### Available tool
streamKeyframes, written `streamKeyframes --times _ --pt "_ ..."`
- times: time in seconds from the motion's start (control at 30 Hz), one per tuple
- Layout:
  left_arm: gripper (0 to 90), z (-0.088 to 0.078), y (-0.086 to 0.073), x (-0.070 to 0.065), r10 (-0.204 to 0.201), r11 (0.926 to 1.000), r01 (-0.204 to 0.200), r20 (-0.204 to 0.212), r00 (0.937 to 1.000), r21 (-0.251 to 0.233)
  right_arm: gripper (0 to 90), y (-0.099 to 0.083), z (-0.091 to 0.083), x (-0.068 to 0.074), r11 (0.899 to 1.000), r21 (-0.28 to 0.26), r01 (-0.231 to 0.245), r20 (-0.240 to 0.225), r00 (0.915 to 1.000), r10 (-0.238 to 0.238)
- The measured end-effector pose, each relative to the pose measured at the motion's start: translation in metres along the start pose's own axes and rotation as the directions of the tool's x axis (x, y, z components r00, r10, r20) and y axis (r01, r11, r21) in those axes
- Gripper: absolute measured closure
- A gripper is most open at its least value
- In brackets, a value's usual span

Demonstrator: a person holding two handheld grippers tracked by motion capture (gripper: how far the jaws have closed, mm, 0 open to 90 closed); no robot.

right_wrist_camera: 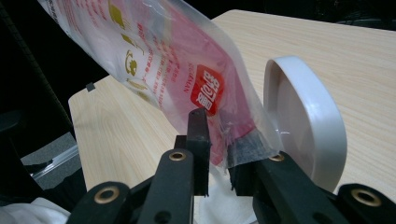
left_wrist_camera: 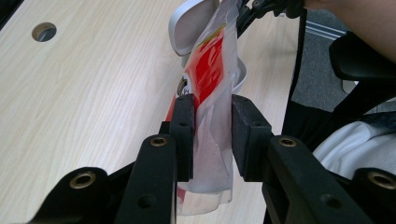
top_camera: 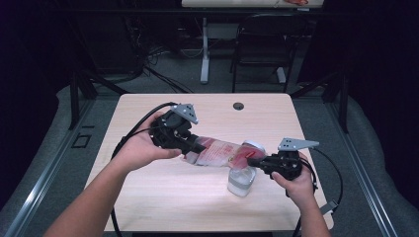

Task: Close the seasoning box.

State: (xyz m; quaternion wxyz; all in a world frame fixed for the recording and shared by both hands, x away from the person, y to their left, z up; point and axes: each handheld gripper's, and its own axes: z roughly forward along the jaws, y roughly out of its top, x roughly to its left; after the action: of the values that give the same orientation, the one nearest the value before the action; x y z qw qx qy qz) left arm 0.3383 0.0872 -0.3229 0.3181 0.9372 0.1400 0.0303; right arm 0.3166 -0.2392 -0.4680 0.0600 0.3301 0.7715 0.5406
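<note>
The plastic pouch point(right_wrist_camera: 187, 70) carries a red badge point(right_wrist_camera: 207, 97) with white Korean characters too distorted to make out, beside a line of small red Latin capitals that look like "GUMAN". Gold pictograms and fine red print higher up are illegible.

Light falls from above onto the table point(top_camera: 148, 197), which is bright and evenly lit; the room around it sinks into near-black. Shadows on the wood are soft and faint. The high view is grainy and slightly soft. In both gripper views the near jaws are blurred, and the pouch point(right_wrist_camera: 177, 79) shows mild glare.
</note>
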Motion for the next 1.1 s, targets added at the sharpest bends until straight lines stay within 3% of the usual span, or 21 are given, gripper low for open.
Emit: streamKeyframes --times 1.1 --pt "72.5 -0.0003 0.002 0.0008 -0.005 0.9999 0.005 0.004 1.0 -0.013 80.9 -0.0004 0.001 0.0 1.0 0.01 0.002 0.004 1.0 -0.002"
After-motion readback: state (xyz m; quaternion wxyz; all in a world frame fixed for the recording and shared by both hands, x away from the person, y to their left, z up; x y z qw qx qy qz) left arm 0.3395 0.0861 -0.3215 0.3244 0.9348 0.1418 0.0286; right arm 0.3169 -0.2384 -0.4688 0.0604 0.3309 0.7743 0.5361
